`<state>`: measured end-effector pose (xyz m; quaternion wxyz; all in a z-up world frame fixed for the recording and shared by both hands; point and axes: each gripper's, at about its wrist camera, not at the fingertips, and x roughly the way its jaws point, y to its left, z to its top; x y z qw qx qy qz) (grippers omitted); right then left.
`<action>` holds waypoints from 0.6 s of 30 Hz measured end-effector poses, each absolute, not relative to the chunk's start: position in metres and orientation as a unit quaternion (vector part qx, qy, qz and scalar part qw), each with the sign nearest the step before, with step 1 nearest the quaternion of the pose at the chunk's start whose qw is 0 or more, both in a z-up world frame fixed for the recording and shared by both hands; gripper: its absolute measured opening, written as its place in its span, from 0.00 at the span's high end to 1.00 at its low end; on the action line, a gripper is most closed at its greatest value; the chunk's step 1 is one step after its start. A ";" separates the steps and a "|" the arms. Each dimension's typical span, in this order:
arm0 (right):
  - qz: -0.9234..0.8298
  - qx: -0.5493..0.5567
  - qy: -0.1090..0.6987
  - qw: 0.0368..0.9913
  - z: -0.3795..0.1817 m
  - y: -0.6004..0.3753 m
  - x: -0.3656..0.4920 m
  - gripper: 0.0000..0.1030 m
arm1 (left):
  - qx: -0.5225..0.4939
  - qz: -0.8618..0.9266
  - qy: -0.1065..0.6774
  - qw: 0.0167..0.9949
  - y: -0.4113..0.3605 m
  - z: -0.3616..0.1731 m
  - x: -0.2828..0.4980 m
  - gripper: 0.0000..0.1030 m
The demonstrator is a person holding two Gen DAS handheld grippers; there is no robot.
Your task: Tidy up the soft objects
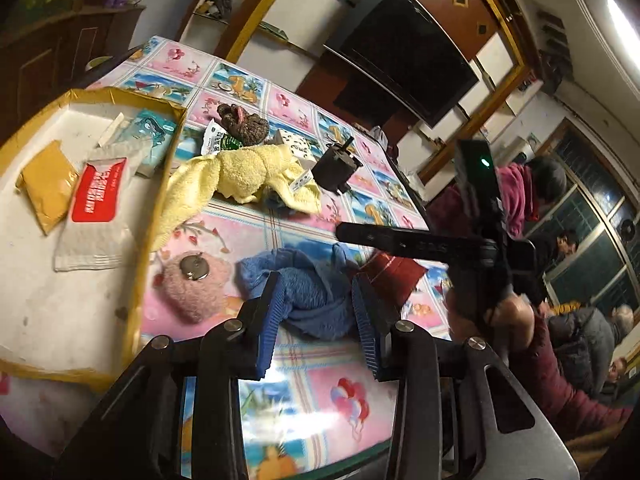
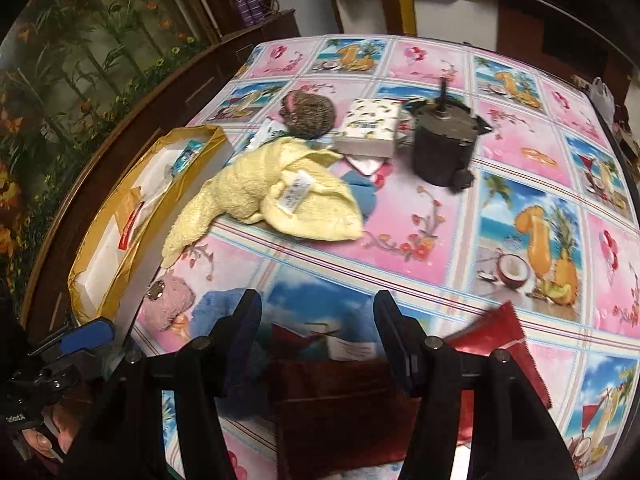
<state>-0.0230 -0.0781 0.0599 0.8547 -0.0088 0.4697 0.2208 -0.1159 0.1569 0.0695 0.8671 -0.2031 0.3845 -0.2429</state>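
A blue towel lies crumpled on the patterned tablecloth. My left gripper is open with its blue pads on either side of the towel, touching or just above it. A pink fuzzy pouch lies left of it. A yellow towel and a brown knitted item lie farther back. My right gripper is open above a dark red cloth at the table's near edge. The yellow towel, pink pouch and blue towel show in the right wrist view too.
A shallow yellow-rimmed cardboard box at the left holds packets. A dark metal motor, a white tissue pack and a red foil packet sit on the table. People sit beyond the right edge.
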 end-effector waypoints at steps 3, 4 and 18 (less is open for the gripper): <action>0.247 -0.038 0.477 0.843 0.055 -0.048 -0.022 0.43 | -0.187 -0.232 0.389 0.871 0.161 0.068 -0.123 0.66; 0.255 -0.046 0.480 0.838 0.053 -0.039 -0.022 0.43 | -0.186 -0.228 0.391 0.872 0.163 0.067 -0.124 0.66; 0.269 -0.193 0.469 0.819 0.013 -0.006 -0.080 0.43 | -0.046 -0.158 0.435 0.885 0.148 0.034 -0.079 0.63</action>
